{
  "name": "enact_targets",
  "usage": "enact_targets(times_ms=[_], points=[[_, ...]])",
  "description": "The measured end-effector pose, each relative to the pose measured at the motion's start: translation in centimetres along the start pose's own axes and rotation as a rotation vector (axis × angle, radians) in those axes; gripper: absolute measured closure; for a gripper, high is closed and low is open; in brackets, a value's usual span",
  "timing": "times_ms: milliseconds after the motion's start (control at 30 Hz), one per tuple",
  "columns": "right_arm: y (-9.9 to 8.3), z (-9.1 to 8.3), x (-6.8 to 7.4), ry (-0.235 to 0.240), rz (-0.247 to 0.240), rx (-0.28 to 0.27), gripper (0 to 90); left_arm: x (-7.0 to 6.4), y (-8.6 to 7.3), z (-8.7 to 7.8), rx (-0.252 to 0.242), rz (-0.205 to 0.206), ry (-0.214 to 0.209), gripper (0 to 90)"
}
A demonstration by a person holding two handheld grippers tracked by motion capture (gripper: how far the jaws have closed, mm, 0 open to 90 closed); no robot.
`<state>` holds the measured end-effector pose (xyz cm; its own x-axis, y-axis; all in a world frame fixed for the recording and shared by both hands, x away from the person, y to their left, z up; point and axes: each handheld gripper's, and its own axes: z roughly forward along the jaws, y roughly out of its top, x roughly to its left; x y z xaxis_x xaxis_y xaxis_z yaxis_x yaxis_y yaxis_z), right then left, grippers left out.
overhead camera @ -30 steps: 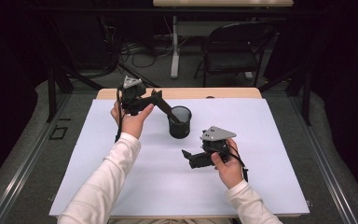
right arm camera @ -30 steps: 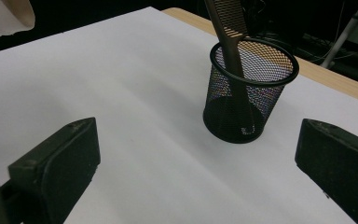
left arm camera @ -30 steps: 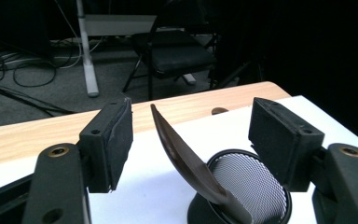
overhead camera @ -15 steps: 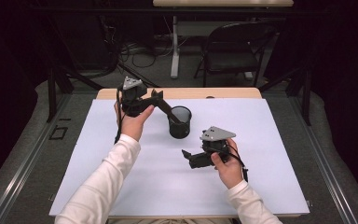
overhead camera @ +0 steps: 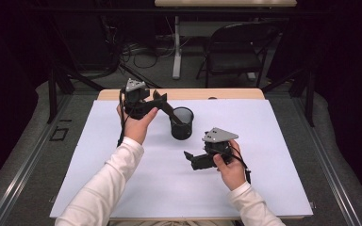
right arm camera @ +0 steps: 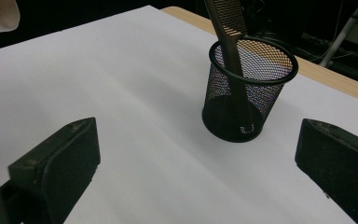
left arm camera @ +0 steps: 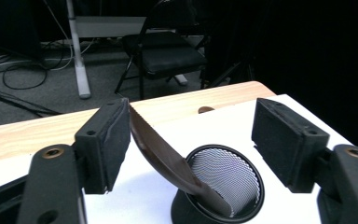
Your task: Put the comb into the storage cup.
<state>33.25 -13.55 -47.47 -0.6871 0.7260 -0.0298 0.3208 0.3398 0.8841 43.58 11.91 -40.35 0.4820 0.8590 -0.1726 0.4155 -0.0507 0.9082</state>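
One brown comb [left arm camera: 168,161], one mesh cup [overhead camera: 182,123] (black), two grippers.

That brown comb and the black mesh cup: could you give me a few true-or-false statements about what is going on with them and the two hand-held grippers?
1. The comb has its lower end inside the mesh cup. True.
2. The mesh cup lies tipped on its side. False: it stands upright on the white table cover.
3. The left gripper is clamped tight on the comb. False: its jaws stand wide apart, and the comb only leans against one of them.
4. The right gripper holds nothing. True: its jaws are open, short of the cup.
5. A pair of scissors lies beside the cup. False: only the comb is with it.
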Motion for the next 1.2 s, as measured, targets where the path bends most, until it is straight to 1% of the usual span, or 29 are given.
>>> enact_targets(times_ms=[133,300,367,433,500,567,633,700,800,833,867,933,1100,1200], points=[[0.0,0.0,0.0,-0.002,0.002,-0.002,0.0,-0.4,0.0,-0.1,-0.003,0.018,-0.010,26.5],[0.0,0.0,-0.1,-0.003,0.002,0.000,0.0,-0.9,0.0,-0.3,-0.005,0.028,-0.037,24.4],[-0.1,0.0,-0.1,-0.004,0.002,0.002,0.0,-1.0,0.0,-0.2,0.007,0.022,-0.048,22.4],[-0.1,0.1,-0.1,-0.005,0.003,0.004,0.0,-1.2,-0.1,-0.2,0.007,0.019,-0.057,19.5],[-0.1,0.1,-0.1,-0.005,0.002,0.003,0.0,-1.5,-0.1,-0.3,0.008,0.026,-0.064,18.8],[-0.1,0.0,-0.1,-0.005,0.004,0.001,0.0,-1.8,-0.1,-0.4,0.015,0.036,-0.075,16.2],[-0.1,0.0,-0.1,-0.007,0.002,0.001,0.0,-1.9,-0.2,-0.7,0.021,0.050,-0.098,15.9],[-0.1,0.0,-0.2,-0.006,0.004,0.001,0.2,-2.2,-0.2,-0.9,0.020,0.053,-0.107,15.9],[-0.1,0.0,-0.2,-0.006,0.006,0.002,0.2,-2.5,-0.3,-1.1,0.026,0.073,-0.137,15.8],[-0.1,0.0,-0.2,-0.007,0.005,0.001,0.2,-2.7,-0.3,-1.2,0.029,0.081,-0.142,15.8],[-0.1,-0.1,-0.2,-0.008,0.006,0.000,0.2,-2.8,-0.3,-1.4,0.035,0.100,-0.138,15.8],[-0.1,-0.2,-0.3,-0.009,0.006,-0.002,0.2,-3.0,-0.3,-1.5,0.040,0.111,-0.141,15.8],[-0.1,-0.2,-0.3,-0.014,0.007,-0.005,0.6,-3.3,-0.4,-1.8,0.043,0.129,-0.166,15.8],[-0.1,-0.2,-0.3,-0.014,0.007,-0.006,0.7,-3.3,-0.5,-2.0,0.054,0.147,-0.178,15.9]])
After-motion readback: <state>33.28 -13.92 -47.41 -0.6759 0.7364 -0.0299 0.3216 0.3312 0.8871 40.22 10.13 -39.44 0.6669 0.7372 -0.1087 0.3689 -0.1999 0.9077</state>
